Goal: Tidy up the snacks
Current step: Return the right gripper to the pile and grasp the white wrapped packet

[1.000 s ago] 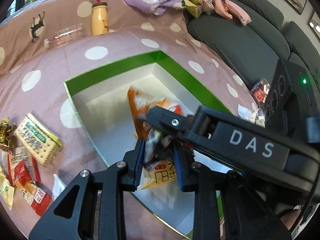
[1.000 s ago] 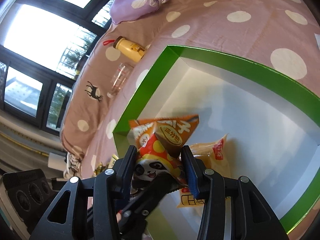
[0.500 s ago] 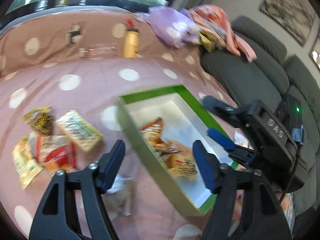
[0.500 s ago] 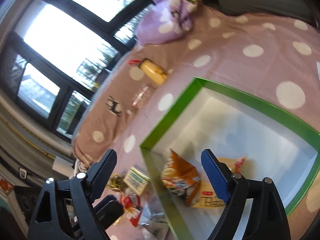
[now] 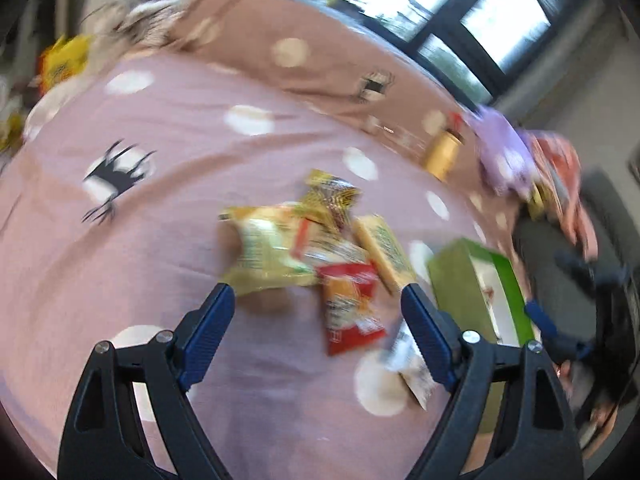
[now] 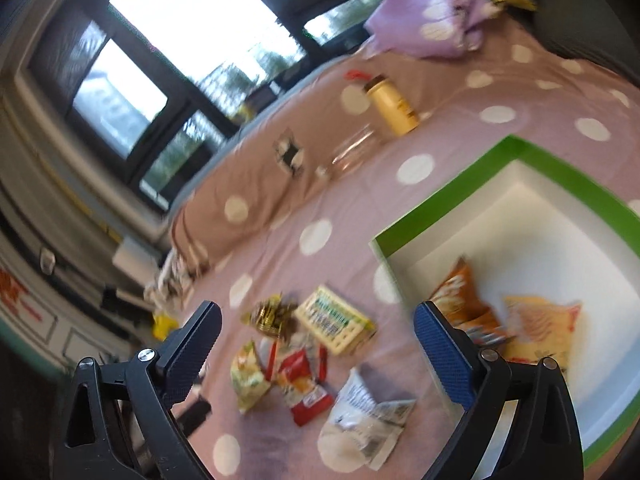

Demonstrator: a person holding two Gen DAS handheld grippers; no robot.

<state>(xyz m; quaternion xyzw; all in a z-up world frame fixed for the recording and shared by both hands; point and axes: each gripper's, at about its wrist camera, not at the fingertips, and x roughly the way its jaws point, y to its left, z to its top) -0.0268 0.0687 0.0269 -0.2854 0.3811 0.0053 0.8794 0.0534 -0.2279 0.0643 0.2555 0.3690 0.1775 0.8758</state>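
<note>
Trouble could come from the clutter: the loose snacks lie overlapping on the dotted blanket (image 5: 180,152), so the left gripper (image 5: 316,308), jaws wide and holding nothing, might pinch two packets at once or skid one across the soft cloth. It hovers right over the red packet (image 5: 350,306) and the pale yellow-green bag (image 5: 268,252), with the cracker pack (image 5: 384,248) touching them. The right gripper (image 6: 316,328) is spread wide too, nothing in it. Beside the pile sits the green box (image 6: 572,176), white inside, holding an orange bag (image 6: 460,296) and a yellow packet (image 6: 536,324). A white wrapper (image 6: 366,420) lies nearest its wall.
</note>
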